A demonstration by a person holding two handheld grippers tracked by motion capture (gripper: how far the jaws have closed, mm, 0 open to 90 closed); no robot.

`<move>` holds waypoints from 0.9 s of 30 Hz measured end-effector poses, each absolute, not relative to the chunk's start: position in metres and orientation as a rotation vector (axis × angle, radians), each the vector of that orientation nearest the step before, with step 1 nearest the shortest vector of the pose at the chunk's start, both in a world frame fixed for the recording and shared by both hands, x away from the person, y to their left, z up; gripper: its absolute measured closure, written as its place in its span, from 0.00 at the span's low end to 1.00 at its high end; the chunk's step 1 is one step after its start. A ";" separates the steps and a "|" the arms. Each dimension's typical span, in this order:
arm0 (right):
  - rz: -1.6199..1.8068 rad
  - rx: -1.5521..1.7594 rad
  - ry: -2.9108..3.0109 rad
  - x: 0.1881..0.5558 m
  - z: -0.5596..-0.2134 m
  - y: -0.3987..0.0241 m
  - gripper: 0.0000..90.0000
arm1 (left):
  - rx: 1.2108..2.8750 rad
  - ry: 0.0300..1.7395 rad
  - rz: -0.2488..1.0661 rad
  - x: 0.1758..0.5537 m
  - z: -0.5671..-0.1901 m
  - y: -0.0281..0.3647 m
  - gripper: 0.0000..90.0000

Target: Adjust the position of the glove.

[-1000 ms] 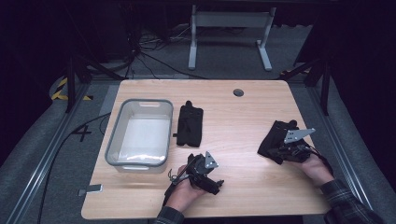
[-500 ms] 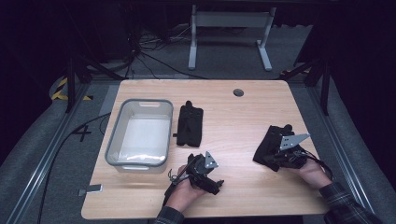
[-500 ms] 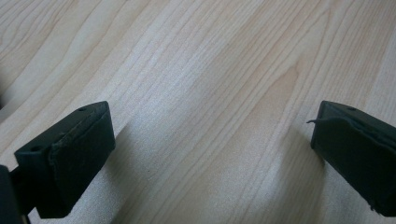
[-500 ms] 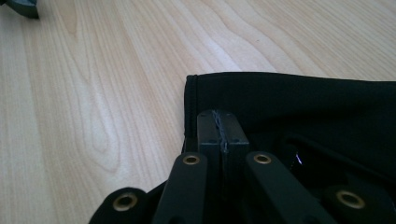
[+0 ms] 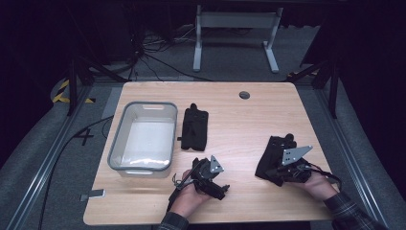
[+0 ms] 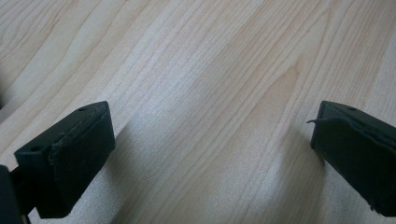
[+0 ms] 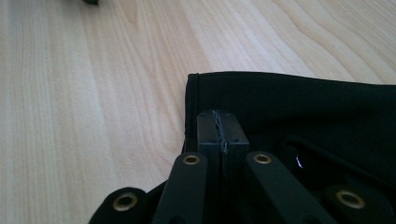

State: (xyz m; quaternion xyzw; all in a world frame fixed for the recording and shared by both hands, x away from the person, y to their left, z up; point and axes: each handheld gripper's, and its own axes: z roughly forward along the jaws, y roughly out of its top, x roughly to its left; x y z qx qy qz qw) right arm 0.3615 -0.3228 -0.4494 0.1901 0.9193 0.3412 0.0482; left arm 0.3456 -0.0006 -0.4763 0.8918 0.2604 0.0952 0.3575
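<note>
Two black fabric pouches are counted on the wooden table (image 5: pixel 249 120): one pouch (image 5: pixel 194 128) lies beside one clear plastic bin (image 5: pixel 143 136); the other pouch (image 7: pixel 299 107) lies under the right gripper (image 7: pixel 218 122), whose jaws are pressed together. The left gripper (image 6: pixel 210 140) is spread wide over bare wood.

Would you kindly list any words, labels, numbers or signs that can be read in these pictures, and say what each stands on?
"4": a dark mark on the grey floor left of the table.
Yellow and black hazard stripes, no words: on the floor farther back, left.
Nothing legible on the clear bin, either black cloth item, or the grippers.
</note>
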 end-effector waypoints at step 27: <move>1.123 0.574 2.751 0.350 -0.433 -0.329 1.00 | 2.301 0.673 0.246 0.346 -0.476 -0.001 0.00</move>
